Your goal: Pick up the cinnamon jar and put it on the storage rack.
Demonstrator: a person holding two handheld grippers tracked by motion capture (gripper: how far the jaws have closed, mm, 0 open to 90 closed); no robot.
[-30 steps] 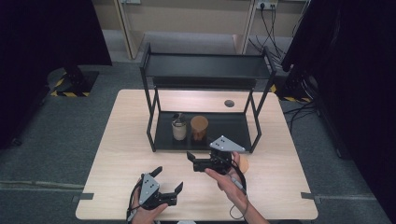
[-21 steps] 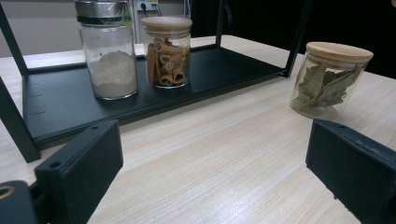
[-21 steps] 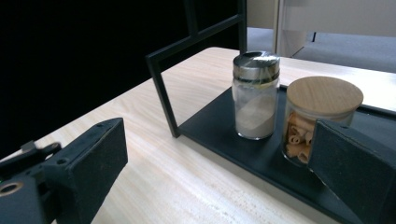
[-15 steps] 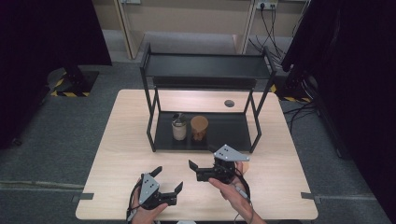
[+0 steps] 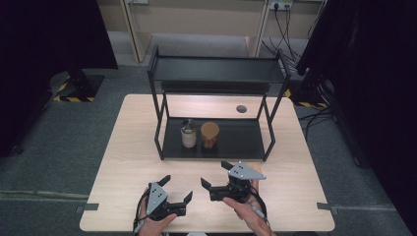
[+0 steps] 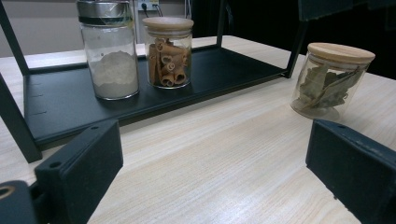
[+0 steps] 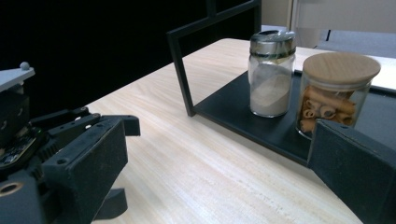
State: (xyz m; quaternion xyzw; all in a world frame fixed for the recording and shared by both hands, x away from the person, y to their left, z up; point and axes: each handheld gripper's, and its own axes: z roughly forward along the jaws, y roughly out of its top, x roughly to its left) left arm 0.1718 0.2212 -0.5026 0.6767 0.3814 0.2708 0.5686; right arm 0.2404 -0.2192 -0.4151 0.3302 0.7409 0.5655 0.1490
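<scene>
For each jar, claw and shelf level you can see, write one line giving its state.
Powder jar: upright, metal lid on, partly filled.
Cinnamon jar: upright, wooden lid on.
Leaf jar: upright on the table, lid on.
Left claw: open, holding nothing.
Right claw: open, holding nothing.
Rack's top shelf: bare.

nope, no readable text anywhere here, the jars on the rack are unlabelled and the grippers carry no brand or number that can be made out
</scene>
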